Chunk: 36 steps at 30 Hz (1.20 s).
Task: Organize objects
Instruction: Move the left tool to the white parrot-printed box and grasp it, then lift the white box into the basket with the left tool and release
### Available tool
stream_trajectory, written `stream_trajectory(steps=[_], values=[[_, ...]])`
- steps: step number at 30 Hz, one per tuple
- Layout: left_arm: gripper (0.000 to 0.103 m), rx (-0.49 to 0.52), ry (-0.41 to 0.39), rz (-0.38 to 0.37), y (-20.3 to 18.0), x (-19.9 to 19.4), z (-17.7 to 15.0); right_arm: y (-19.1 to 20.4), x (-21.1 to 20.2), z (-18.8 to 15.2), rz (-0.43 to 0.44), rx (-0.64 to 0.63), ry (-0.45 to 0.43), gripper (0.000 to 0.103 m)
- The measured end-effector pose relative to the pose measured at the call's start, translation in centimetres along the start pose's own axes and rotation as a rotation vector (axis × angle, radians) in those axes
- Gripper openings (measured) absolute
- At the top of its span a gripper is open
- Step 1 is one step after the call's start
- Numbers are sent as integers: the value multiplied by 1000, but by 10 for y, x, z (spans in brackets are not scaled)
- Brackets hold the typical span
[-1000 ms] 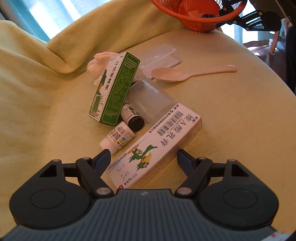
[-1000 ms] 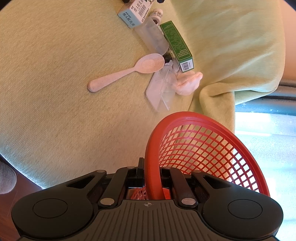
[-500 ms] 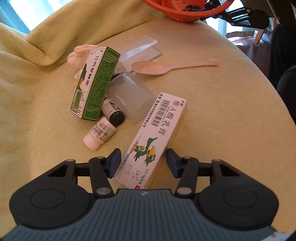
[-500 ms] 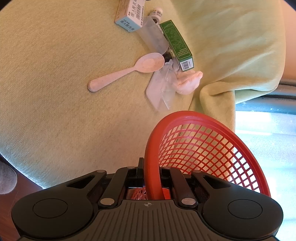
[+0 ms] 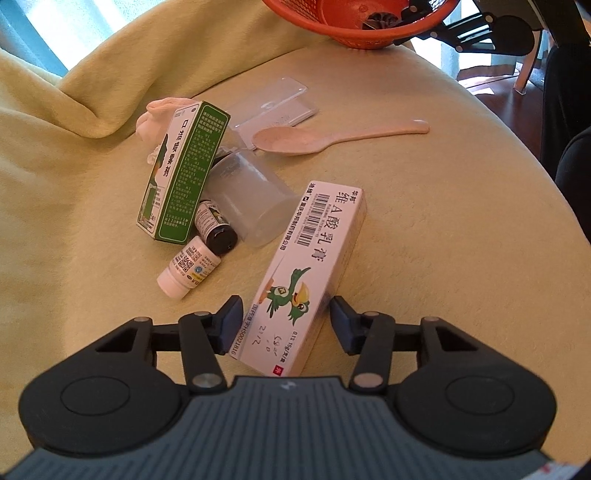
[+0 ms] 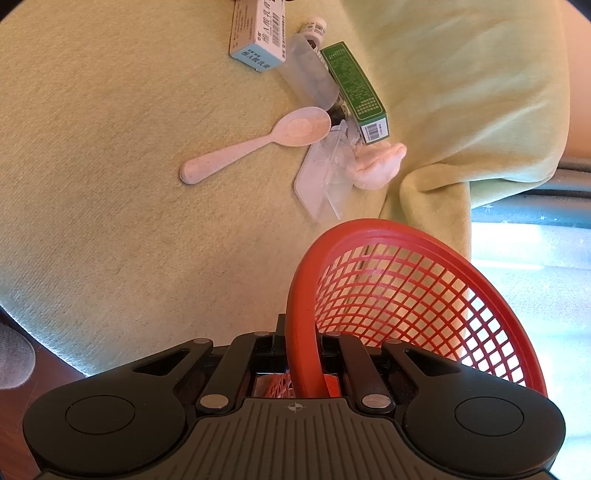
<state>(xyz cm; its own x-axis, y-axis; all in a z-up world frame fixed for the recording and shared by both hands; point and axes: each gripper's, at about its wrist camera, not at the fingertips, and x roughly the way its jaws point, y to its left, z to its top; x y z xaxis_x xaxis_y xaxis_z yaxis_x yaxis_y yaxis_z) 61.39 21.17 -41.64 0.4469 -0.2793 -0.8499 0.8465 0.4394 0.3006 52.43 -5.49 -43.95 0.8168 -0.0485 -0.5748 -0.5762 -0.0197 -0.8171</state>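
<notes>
Left gripper (image 5: pixel 284 321) clamps the near end of the white ointment box (image 5: pixel 306 273), whose long axis runs toward the upper right. Right gripper (image 6: pixel 301 354), closed on its rim, holds the red basket (image 5: pixel 354 33) at the top of the frame, beyond the spoon (image 5: pixel 332 138).

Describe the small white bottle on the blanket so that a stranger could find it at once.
On the yellow-green blanket, look at the cluster beside the green box. The small white bottle lies on its side there, its base next to a dark bottle. Only it has a white cap and a printed square code.

bare cloth (image 5: pixel 424 229) right, clutter (image 5: pixel 207 192) left
</notes>
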Motion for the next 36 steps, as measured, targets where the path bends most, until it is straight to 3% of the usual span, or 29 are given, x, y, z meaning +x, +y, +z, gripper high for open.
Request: stream_trajectory(steps=[11, 22, 25, 36], values=[[41, -56, -89, -32, -9, -8, -2, 3, -2, -1, 1, 7, -1, 3], [44, 3, -32, -57, -9, 5, 14, 6, -1, -2, 7, 9, -1, 3], [39, -14, -44, -49, -11, 4, 14, 6, -1, -3, 8, 10, -2, 3], [37, -131, -189, -25, -23, -18, 17, 9, -1, -6, 1, 17, -4, 2]])
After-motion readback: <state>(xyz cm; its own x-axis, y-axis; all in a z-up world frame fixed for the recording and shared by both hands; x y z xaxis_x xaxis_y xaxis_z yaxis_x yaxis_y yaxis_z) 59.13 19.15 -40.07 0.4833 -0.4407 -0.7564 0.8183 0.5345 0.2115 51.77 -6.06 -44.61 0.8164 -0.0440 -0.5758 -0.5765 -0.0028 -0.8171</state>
